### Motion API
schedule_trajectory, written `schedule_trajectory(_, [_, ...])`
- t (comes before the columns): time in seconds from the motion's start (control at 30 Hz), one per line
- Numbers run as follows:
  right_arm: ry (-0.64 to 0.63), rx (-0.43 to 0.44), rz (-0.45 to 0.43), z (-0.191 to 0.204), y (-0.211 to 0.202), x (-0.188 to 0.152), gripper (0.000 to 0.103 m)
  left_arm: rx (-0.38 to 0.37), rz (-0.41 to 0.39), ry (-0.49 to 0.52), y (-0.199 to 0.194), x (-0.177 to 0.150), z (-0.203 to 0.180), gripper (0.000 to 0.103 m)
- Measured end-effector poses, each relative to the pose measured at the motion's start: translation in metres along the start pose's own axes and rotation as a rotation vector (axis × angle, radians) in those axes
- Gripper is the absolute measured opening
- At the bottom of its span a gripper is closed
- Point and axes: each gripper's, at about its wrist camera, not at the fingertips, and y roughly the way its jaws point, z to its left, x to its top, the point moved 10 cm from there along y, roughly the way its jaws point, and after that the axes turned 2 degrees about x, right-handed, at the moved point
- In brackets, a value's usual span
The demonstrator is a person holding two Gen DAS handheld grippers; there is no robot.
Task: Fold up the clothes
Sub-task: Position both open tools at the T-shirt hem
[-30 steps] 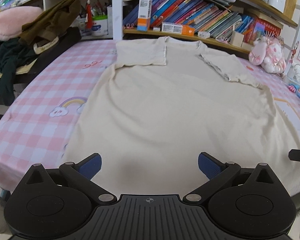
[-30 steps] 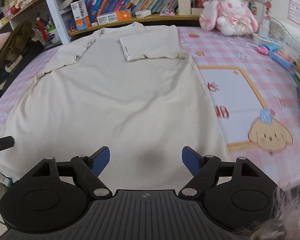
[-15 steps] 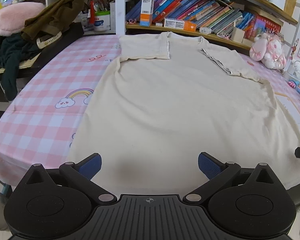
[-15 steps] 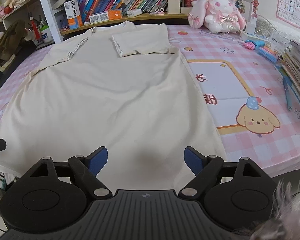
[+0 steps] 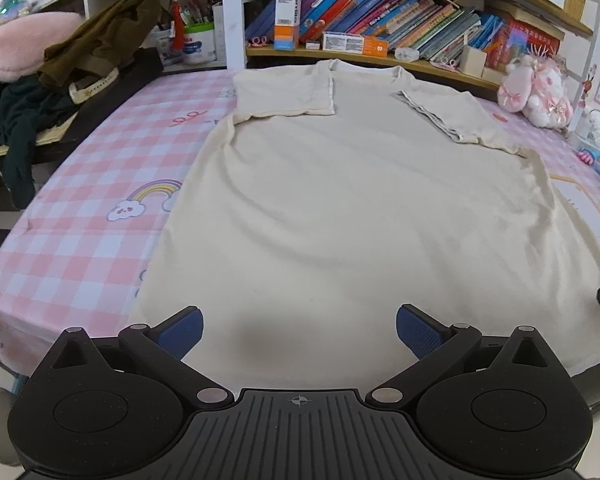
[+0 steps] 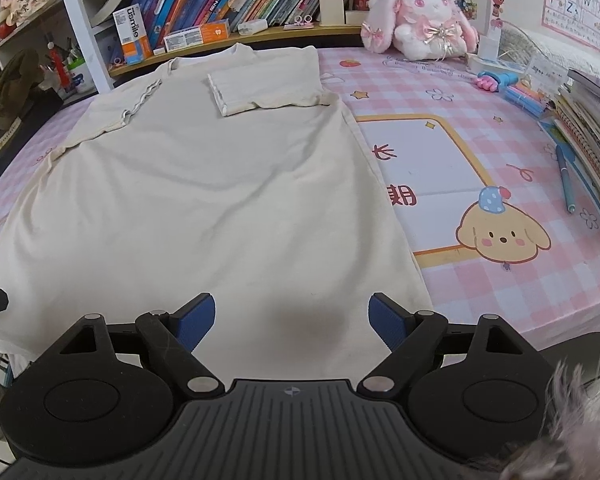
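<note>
A cream shirt (image 5: pixel 360 208) is spread flat on the tabletop (image 5: pixel 100 184), which is covered by a pink checked cloth; both short sleeves are folded inward over the chest. The left gripper (image 5: pixel 300 326) is held wide apart above the shirt's near hem, gripping nothing; the right gripper (image 6: pixel 292 318) is likewise spread wide over the hem, near the shirt's right edge. A plush rabbit (image 6: pixel 420 24) is seen by the bookshelf (image 6: pixel 236 4).

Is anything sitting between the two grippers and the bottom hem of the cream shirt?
Nothing visible. The left gripper and right gripper are both open just above the near hem of the cream shirt, which lies flat on the pink checked table with both sleeves folded in and nothing on it.
</note>
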Motion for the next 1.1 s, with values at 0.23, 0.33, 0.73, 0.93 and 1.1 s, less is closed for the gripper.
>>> schedule_trajectory(0.23, [0.017, -0.026, 0.007, -0.014, 0.000, -0.004, 0.086, 0.003, 0.013, -0.029, -0.002, -0.007, 0.013, 0.103])
schedule_trajectory(0.33, [0.038, -0.032, 0.009, -0.022, 0.000, -0.008, 0.086, 0.014, 0.002, -0.059, -0.005, -0.007, 0.024, 0.102])
schedule_trajectory(0.73, [0.070, -0.029, -0.004, -0.034, -0.006, -0.010, 0.083, 0.079, -0.003, -0.128, -0.006, -0.010, 0.052, 0.096])
schedule_trajectory(0.93, [0.106, -0.037, 0.003, -0.050, -0.007, -0.011, 0.083, 0.086, -0.007, -0.136, -0.007, -0.014, 0.066, 0.096])
schedule_trajectory(1.1, [0.123, -0.039, 0.010, -0.057, -0.007, -0.013, 0.082, 0.119, -0.002, -0.134, -0.001, -0.018, 0.079, 0.096])
